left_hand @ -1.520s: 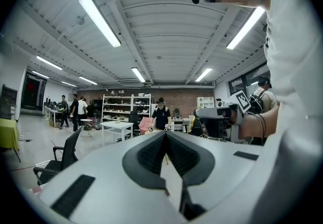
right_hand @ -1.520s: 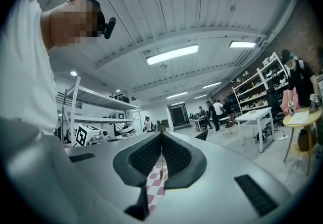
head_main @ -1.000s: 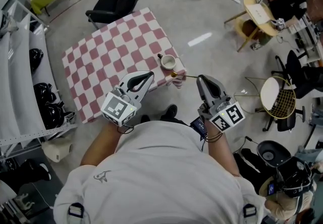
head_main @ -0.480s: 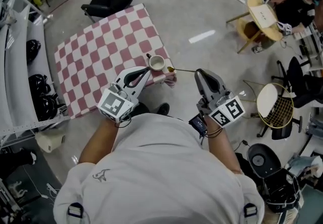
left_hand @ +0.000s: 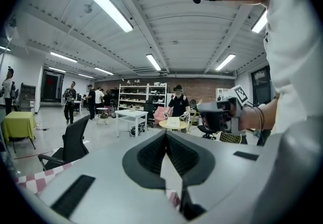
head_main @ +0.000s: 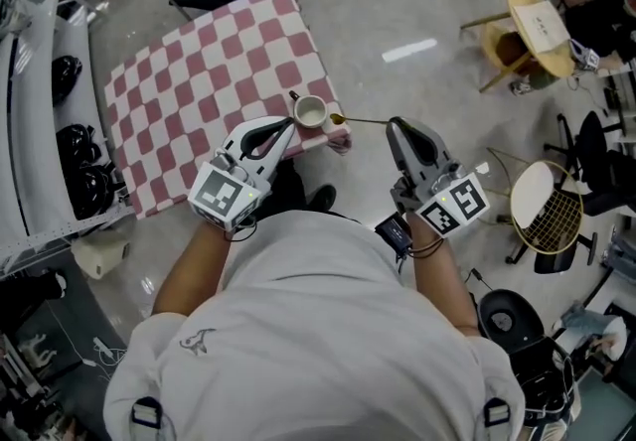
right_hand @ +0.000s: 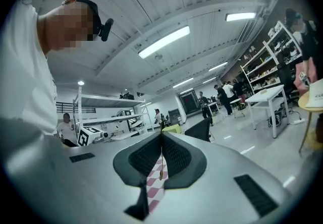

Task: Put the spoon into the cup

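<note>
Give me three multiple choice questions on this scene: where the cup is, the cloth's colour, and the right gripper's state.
1. Where is the cup? A on a chair; B on the checked cloth's near corner; C on the floor.
2. The cloth's checks are: A blue and white; B pink and white; C green and black.
3. The right gripper is: A open and empty; B shut on the cup; C shut on the spoon.
Answers: B, it stands at the cloth's corner; B, pink and white squares show; C, its jaws pinch the spoon's handle.
</note>
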Motion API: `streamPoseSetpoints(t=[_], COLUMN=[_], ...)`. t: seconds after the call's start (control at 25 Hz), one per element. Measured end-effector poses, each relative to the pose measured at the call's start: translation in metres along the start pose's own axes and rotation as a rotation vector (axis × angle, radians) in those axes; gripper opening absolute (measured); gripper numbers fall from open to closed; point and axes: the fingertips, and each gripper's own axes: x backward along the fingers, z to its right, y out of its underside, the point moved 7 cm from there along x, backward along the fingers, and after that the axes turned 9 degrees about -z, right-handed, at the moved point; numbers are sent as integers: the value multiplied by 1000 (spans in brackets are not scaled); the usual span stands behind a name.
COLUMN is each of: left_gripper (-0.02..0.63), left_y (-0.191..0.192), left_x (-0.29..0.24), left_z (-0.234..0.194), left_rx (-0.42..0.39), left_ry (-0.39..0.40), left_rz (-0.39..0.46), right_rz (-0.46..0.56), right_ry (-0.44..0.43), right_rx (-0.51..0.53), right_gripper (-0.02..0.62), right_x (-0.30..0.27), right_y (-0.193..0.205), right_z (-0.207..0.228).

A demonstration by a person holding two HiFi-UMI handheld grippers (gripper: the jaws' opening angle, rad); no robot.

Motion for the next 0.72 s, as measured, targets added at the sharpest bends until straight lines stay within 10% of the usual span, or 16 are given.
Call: streamPoseSetpoints(t=[0.72], left_gripper=[14], left_y=[38], left_x=[-56], left_z=[-66], left_rx=[63], left_ry=[41], left_rz=[-113], right_rz=[-79], right_ry=[2], right_rx=[-107], right_gripper=[34], right_x=[-67], right_y=[36], right_z=[53])
